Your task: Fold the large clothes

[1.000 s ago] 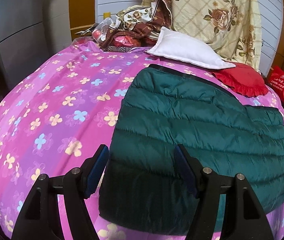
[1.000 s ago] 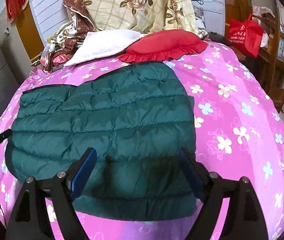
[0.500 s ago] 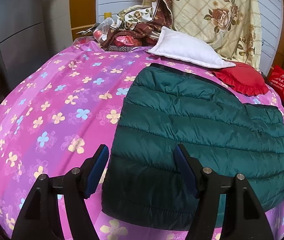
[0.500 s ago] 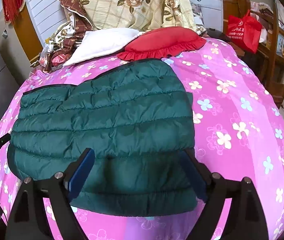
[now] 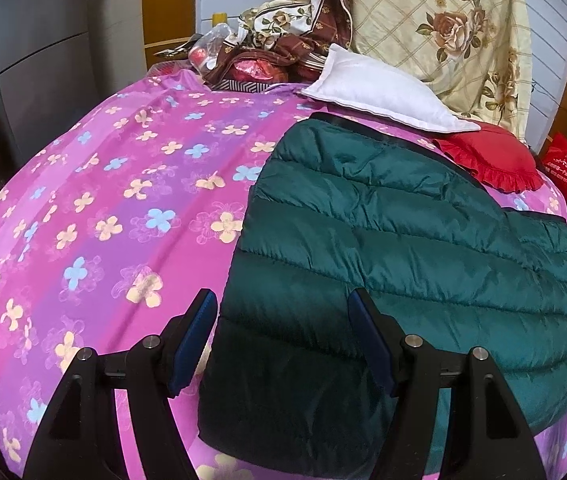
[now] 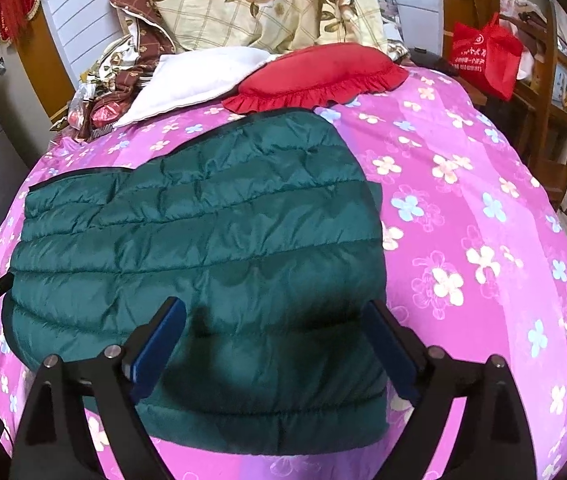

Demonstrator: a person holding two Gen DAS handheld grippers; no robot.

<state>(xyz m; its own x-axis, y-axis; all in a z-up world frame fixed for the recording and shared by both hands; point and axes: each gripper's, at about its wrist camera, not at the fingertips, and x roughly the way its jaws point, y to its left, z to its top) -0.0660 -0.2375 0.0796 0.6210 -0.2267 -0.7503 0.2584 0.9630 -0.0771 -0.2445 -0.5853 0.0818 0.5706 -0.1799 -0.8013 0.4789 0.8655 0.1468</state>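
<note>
A dark green quilted down jacket [image 5: 395, 248] lies folded flat on the pink flowered bedspread [image 5: 123, 200]. It also shows in the right wrist view [image 6: 211, 232]. My left gripper [image 5: 283, 320] is open and empty, held above the jacket's near left edge. My right gripper [image 6: 273, 328] is open and empty, held above the jacket's near right part. Neither touches the jacket. The sleeves are not visible.
A white pillow [image 5: 379, 88] and a red frilled cushion [image 5: 491, 160] lie at the head of the bed, with a flowered quilt [image 5: 443, 28] piled behind. A red bag [image 6: 483, 52] and wooden shelves [image 6: 555, 92] stand to the right. Grey cabinets [image 5: 35, 60] stand left.
Both grippers have drawn back and up a little from the jacket, so more of its near edge and the bedspread shows. The jacket has not moved.
</note>
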